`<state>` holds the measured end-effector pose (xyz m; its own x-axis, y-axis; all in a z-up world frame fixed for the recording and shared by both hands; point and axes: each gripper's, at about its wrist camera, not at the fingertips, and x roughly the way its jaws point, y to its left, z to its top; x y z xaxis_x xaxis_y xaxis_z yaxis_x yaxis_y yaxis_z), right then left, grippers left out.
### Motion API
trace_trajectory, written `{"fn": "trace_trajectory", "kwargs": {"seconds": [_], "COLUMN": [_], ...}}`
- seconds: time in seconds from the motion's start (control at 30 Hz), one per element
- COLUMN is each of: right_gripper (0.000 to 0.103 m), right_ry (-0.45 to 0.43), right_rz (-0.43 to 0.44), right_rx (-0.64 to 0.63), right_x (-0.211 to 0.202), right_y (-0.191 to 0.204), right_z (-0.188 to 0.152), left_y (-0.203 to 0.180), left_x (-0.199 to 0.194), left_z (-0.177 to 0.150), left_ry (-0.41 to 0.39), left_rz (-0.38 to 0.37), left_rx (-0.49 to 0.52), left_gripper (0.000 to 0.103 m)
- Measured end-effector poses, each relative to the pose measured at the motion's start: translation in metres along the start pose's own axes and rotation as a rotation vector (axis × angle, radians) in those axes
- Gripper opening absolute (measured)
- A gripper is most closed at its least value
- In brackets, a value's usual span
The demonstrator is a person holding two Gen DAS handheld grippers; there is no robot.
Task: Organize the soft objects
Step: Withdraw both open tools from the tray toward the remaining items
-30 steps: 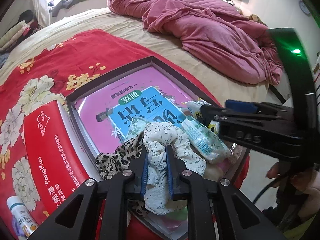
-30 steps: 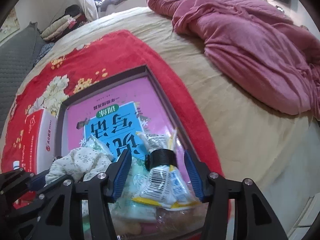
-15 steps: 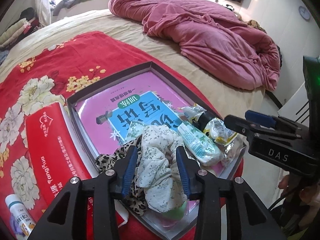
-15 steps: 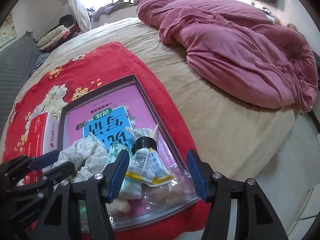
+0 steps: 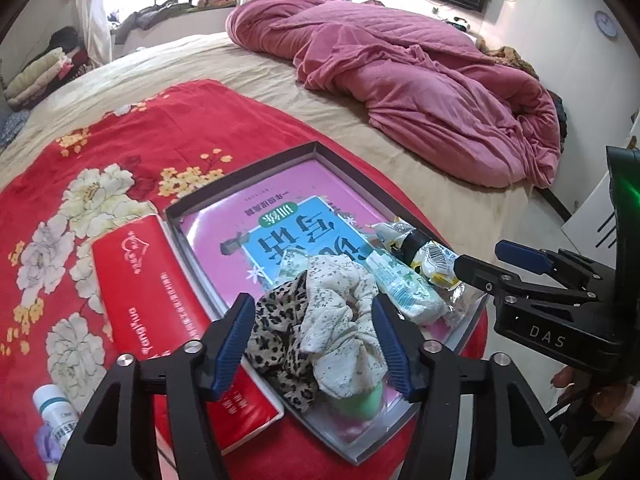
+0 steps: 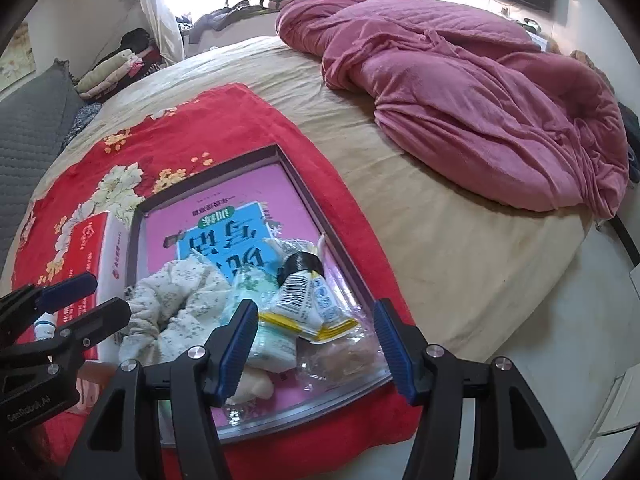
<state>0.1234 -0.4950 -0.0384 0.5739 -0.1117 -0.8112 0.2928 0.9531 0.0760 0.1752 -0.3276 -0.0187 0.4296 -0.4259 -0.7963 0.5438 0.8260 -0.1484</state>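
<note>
On the left of the bed, the red box [image 5: 160,304] lies on the red flowered blanket [image 5: 120,152], touching the left wall of the grey tray [image 5: 244,168], and a small white bottle [image 5: 54,408] stands near the lower edge. The left hand-held gripper [image 5: 312,344] hangs over the near end of the tray with its jaws opening; the floral scrunchie [image 5: 340,312] and the leopard scrunchie [image 5: 276,320] lie between the blue pads [image 5: 232,340] but are not pressed, so both rest loose on the pile, over a green soft thing [image 5: 356,404]. One risk is that the cloth catches on a ribbed pad when the gripper lifts and is pulled out of the tray. The pile also sits at the near rim, so a scrunchie may slide over it onto the blanket. To the right, the tissue pack [image 5: 404,292] and the snack packet [image 5: 424,256] lie in the tray, and the right hand-held gripper [image 6: 316,344] stands spread above them and pinches nothing; a careless sweep of it could push the slippery packets over the right wall. Compared with one second ago, the left jaws, which then squeezed the floral scrunchie tightly, have let it go and risen a little, and the right gripper has drawn back from the packets, so more of the bed shows.
</note>
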Motion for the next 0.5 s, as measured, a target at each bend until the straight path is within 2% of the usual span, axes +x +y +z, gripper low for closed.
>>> {"fn": "trace_trajectory", "kwargs": {"seconds": [0.07,0.13,0.2,0.33,0.5], "right_gripper": [0.065,0.067,0.067,0.069,0.070], "right_ry": [-0.004,-0.005,0.009,-0.044,-0.038], "right_rz": [-0.006,-0.021,-0.022,-0.001,0.002], "right_rx": [-0.011,-0.016,-0.014,0.004,0.009], "right_x": [-0.004,-0.006,-0.009,-0.026,-0.034], "right_y": [0.005,0.007,0.011,0.018,0.027], "right_z": [0.000,0.000,-0.002,-0.005,-0.010], "left_y": [0.002,0.002,0.003,0.004,0.012], "left_x": [-0.005,-0.009,-0.016,-0.030,-0.046], "left_z": [-0.001,-0.003,-0.006,-0.013,-0.019], "left_ry": [-0.003,0.004,0.002,-0.016,-0.029], "left_rz": [0.001,0.018,0.028,0.031,0.052], "left_rx": [-0.007,-0.002,-0.003,0.012,0.005], "left_gripper": [0.066,0.073,0.074,0.075,0.075]}}
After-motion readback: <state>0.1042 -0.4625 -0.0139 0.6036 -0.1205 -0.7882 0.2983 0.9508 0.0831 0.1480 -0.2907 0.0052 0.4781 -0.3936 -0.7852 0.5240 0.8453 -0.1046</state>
